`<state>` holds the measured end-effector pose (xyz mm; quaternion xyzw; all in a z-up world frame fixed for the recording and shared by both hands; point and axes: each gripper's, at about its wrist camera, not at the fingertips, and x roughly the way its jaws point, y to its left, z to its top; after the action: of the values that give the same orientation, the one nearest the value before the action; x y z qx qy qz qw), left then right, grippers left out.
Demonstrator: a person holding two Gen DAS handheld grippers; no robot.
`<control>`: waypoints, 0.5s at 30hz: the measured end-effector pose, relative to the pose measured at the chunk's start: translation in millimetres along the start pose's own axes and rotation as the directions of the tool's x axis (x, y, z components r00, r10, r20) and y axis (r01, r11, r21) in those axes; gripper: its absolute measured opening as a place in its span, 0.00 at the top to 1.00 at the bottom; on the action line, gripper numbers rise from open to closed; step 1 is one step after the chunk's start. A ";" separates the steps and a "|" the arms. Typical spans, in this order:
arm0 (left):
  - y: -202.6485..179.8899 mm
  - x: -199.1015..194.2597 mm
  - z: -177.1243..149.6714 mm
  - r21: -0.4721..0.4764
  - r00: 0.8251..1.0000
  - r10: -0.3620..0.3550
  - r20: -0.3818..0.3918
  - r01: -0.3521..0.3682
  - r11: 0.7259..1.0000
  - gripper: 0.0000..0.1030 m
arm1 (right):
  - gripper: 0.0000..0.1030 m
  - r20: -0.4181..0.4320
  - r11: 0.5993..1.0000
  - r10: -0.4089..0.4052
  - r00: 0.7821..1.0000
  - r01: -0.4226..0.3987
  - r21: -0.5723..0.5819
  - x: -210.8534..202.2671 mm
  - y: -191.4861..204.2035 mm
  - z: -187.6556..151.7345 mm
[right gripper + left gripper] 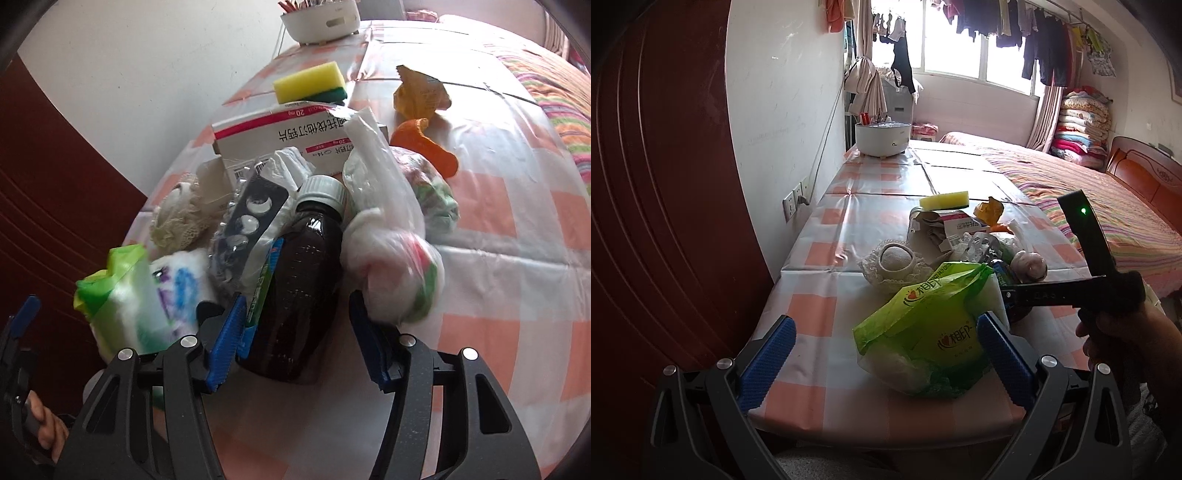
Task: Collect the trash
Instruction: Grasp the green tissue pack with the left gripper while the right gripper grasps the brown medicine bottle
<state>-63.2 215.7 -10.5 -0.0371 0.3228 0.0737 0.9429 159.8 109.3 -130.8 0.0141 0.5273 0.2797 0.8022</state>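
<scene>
My right hand-held gripper [295, 325] straddles the brown medicine bottle [299, 280] lying in the trash pile at worktop [517, 280] centre; left pad touching, right pad apart, so not yet pinching. I judge it rigid, smooth, slippery, possibly part-filled; grip mid-body. My left hand-held gripper [886, 354] stands spread around the soft green tissue pack [923, 332]. Knotted plastic bag [391, 266] at two o'clock holds scraps.
</scene>
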 end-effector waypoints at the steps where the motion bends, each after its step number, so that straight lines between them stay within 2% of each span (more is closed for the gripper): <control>1: 0.1 0.8 0.7 0.000 1.000 -0.002 -0.002 0.002 1.000 0.07 | 0.46 -0.004 1.000 -0.003 1.000 0.003 0.000 1.9 0.2 3.9; 3: 0.3 2.2 2.7 0.000 1.000 -0.006 -0.005 0.006 1.000 0.07 | 0.46 -0.013 1.000 -0.018 1.000 0.017 -0.023 6.9 1.9 11.1; 5: -0.4 3.0 5.1 0.004 1.000 -0.009 -0.007 0.009 1.000 0.07 | 0.55 -0.019 0.996 -0.049 0.999 0.047 -0.076 9.2 7.6 14.0; 9: -6.6 4.1 10.4 0.026 1.000 -0.018 -0.008 0.018 1.000 0.07 | 0.57 0.015 0.996 -0.034 0.999 0.036 -0.087 6.0 -1.3 8.3; 15: -21.2 12.1 14.0 0.101 0.999 -0.041 -0.030 0.044 0.994 0.07 | 0.57 0.103 0.995 0.098 0.990 -0.098 -0.005 -26.8 -31.2 -19.7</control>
<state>-41.8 197.7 -6.4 0.0029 0.3385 0.0367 0.9402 148.8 65.2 -127.0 0.0547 0.4837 0.3178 0.8136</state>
